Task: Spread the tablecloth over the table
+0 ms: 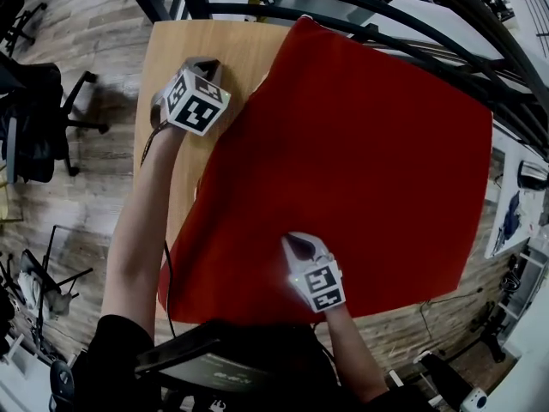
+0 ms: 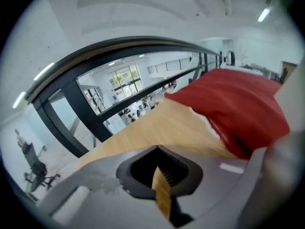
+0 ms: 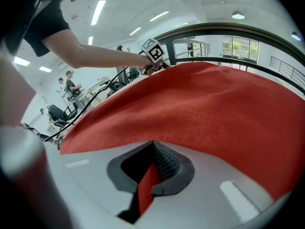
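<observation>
A red tablecloth (image 1: 360,153) lies skewed over most of a wooden table (image 1: 176,58), whose left strip shows bare. My left gripper (image 1: 199,63) is over that bare wood, just left of the cloth's left edge. Its jaws are shut with nothing between them in the left gripper view (image 2: 157,149), where the cloth (image 2: 243,104) bunches to the right. My right gripper (image 1: 296,243) is shut with its tips down on the cloth near the front edge. In the right gripper view (image 3: 153,144) the cloth (image 3: 214,109) spreads ahead; whether a fold is pinched is hidden.
A black railing (image 1: 343,11) runs along the table's far side. An office chair (image 1: 43,118) stands on the wooden floor to the left. A dark case (image 1: 214,350) sits in front of the person. A white desk (image 1: 515,213) is at the right.
</observation>
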The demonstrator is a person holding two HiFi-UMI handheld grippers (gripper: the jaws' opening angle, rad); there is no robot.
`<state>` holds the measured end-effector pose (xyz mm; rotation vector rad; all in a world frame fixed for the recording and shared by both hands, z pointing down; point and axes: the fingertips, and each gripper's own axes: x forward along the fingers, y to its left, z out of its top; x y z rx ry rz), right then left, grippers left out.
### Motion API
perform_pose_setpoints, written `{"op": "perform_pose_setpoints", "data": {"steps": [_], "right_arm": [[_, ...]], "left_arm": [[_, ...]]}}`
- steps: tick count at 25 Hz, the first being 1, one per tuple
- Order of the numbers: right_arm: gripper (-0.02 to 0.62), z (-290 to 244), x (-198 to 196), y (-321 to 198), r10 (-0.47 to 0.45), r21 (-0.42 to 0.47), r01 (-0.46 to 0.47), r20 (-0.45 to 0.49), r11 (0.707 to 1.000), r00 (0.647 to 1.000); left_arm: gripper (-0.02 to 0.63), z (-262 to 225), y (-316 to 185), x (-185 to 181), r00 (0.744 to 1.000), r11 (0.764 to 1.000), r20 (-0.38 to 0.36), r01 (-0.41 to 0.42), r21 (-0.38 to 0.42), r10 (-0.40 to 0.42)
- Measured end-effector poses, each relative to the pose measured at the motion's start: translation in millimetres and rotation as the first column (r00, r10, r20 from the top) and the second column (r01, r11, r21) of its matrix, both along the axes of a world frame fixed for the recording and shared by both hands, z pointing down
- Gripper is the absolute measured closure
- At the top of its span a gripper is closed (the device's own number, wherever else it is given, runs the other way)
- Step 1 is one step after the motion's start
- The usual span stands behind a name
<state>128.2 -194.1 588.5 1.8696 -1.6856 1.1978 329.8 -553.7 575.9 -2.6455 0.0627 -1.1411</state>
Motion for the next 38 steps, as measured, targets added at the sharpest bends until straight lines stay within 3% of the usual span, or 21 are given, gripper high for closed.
{"op": "perform_pose_setpoints", "data": {"steps": [3, 6, 7, 9, 10, 11, 13, 14, 15, 16, 17, 19, 21, 23, 25, 28, 30, 33, 34, 35, 38], "right_arm": [[0.586, 0, 0, 0, 0.002, 0.000, -0.002, 0.006, 1.000, 1.000], [0.586, 0, -1, 0, 0.003, 0.001, -0.003, 0.011, 1.000, 1.000], [0.586, 0, -1, 0, 0.004, 0.001, -0.004, 0.012, 1.000, 1.000], [0.586, 0, -1, 0, 0.006, 0.002, -0.006, 0.013, 1.000, 1.000], [0.586, 0, -2, 1, 0.006, 0.003, -0.006, 0.013, 1.000, 1.000], [0.586, 0, -2, 0, 0.007, 0.005, -0.007, 0.013, 1.000, 1.000], [0.586, 0, -1, 0, 0.005, 0.008, -0.005, 0.015, 1.000, 1.000], [0.586, 0, -1, 0, 0.003, 0.010, -0.003, 0.017, 1.000, 1.000], [0.586, 0, -1, 0, 0.001, 0.011, -0.001, 0.021, 1.000, 1.000], [0.586, 0, -1, 0, 0.000, 0.012, 0.000, 0.026, 1.000, 1.000], [0.586, 0, -1, 0, 0.000, 0.014, 0.000, 0.029, 1.000, 1.000], [0.586, 0, 0, -1, 0.001, 0.019, -0.001, 0.028, 1.000, 1.000], [0.586, 0, 1, 0, 0.003, 0.025, -0.004, 0.023, 1.000, 1.000], [0.586, 0, 0, 0, 0.001, 0.026, -0.001, 0.021, 1.000, 1.000], [0.586, 0, -1, 0, -0.003, 0.027, 0.003, 0.024, 1.000, 1.000], [0.586, -2, 0, 3, 0.000, 0.028, 0.000, 0.028, 1.000, 1.000], [0.586, -2, 3, 6, 0.008, 0.025, -0.008, 0.022, 1.000, 1.000], [0.586, -1, 0, 3, 0.006, 0.029, -0.007, 0.023, 1.000, 1.000], [0.586, -1, -1, 1, 0.004, 0.030, -0.005, 0.024, 1.000, 1.000], [0.586, -1, -2, 0, 0.001, 0.031, -0.002, 0.024, 1.000, 1.000], [0.586, -1, -2, 0, 0.002, 0.033, -0.003, 0.030, 0.999, 1.000]], "left_arm": [[0.598, -19, 23, 1, 0.993, 0.991, -0.091, -0.086, -0.101, 0.077], [0.499, -16, 84, 13, 0.975, 0.961, -0.098, -0.216, -0.173, 0.201], [0.499, -14, 102, 19, 0.968, 0.951, -0.098, -0.246, -0.187, 0.231], [0.546, -15, 140, 29, 0.946, 0.936, -0.104, -0.321, -0.145, 0.308], [0.579, -18, 163, 30, 0.922, 0.920, -0.097, -0.384, -0.081, 0.376], [0.580, -20, 189, 30, 0.884, 0.887, -0.071, -0.462, 0.010, 0.461], [0.579, -15, 247, 20, 0.787, 0.776, 0.016, -0.611, 0.156, 0.617], [0.545, -8, 272, 13, 0.750, 0.736, 0.044, -0.657, 0.164, 0.660], [0.520, -2, 291, 7, 0.738, 0.727, 0.036, -0.671, 0.143, 0.674], [0.527, -3, 298, 5, 0.757, 0.754, -0.013, -0.647, 0.114, 0.653], [0.545, -13, 292, 8, 0.800, 0.805, -0.093, -0.588, 0.081, 0.593], [0.565, -45, 252, 20, 0.880, 0.908, -0.260, -0.418, -0.024, 0.398], [0.566, -68, 195, 34, 0.920, 0.953, -0.341, -0.258, -0.159, 0.192], [0.563, -67, 133, 48, 0.953, 0.968, -0.299, -0.119, -0.222, 0.049], [0.536, -41, 91, 61, 0.985, 0.978, -0.174, -0.036, -0.207, 0.000], [0.356, -3, 90, 75, 0.997, 0.974, -0.021, -0.072, -0.215, 0.069], [0.353, 7, 106, 82, 0.995, 0.967, -0.002, -0.095, -0.238, 0.097], [0.381, 8, 111, 80, 0.996, 0.961, -0.026, -0.093, -0.261, 0.090], [0.424, 7, 110, 78, 0.995, 0.965, -0.028, -0.101, -0.241, 0.097], [0.558, 7, 109, 77, 0.994, 0.971, -0.026, -0.109, -0.213, 0.105], [0.591, 4, 102, 74, 0.996, 0.976, -0.029, -0.090, -0.196, 0.086]]}}
